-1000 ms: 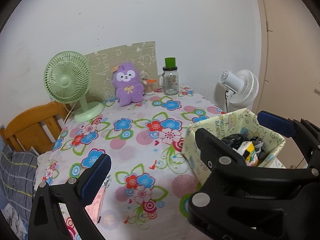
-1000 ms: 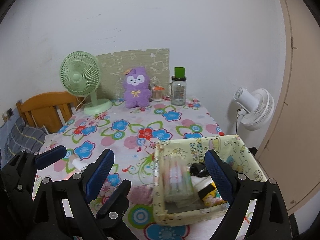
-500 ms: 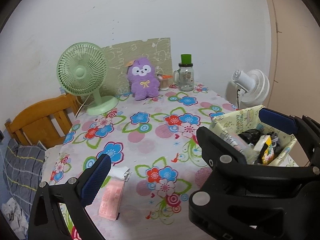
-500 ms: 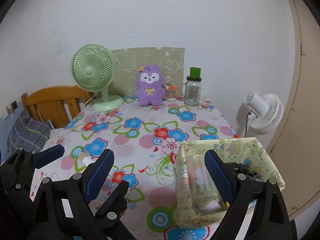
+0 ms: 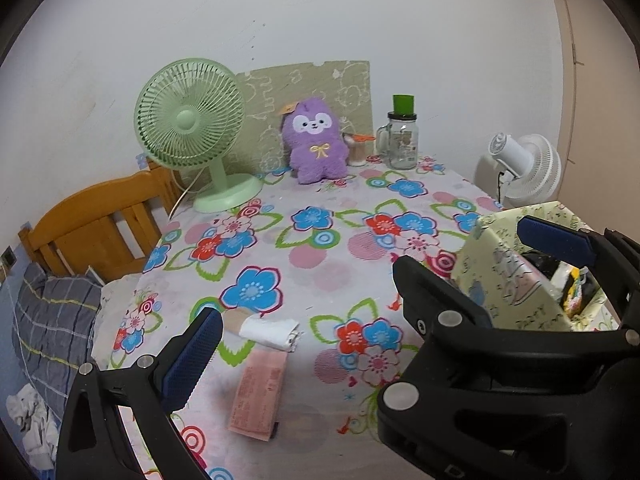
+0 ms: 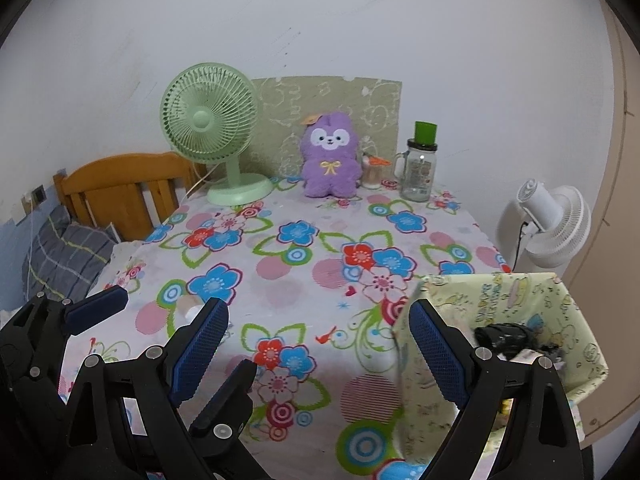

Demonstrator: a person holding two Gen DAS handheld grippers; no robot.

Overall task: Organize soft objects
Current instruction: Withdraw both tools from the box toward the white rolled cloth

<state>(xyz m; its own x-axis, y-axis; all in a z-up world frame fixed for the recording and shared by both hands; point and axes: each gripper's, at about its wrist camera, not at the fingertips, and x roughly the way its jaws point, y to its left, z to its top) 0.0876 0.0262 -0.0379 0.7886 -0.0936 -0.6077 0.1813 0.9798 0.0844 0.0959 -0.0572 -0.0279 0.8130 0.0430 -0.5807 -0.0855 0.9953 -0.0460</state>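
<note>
A rolled white cloth (image 5: pixel 270 329) and a pink packet (image 5: pixel 258 392) lie on the flowered tablecloth near its front left. A yellow fabric basket (image 5: pixel 512 280) holding dark items and packets stands at the front right; it also shows in the right wrist view (image 6: pixel 520 320). A purple plush toy (image 5: pixel 316 140) sits at the back, also in the right wrist view (image 6: pixel 330 156). My left gripper (image 5: pixel 372 304) is open and empty above the front of the table. My right gripper (image 6: pixel 320 356) is open and empty, with its right finger beside the basket's left wall.
A green desk fan (image 5: pixel 192 128) stands at the back left. A glass jar with a green lid (image 5: pixel 402 136) and a small cup stand at the back right. A white fan (image 5: pixel 524 168) stands beyond the table's right edge. A wooden headboard (image 5: pixel 92 228) is on the left.
Both grippers have shifted left and back from the basket. The white cloth and pink packet have come fully into the left wrist view. Both grippers stay open.
</note>
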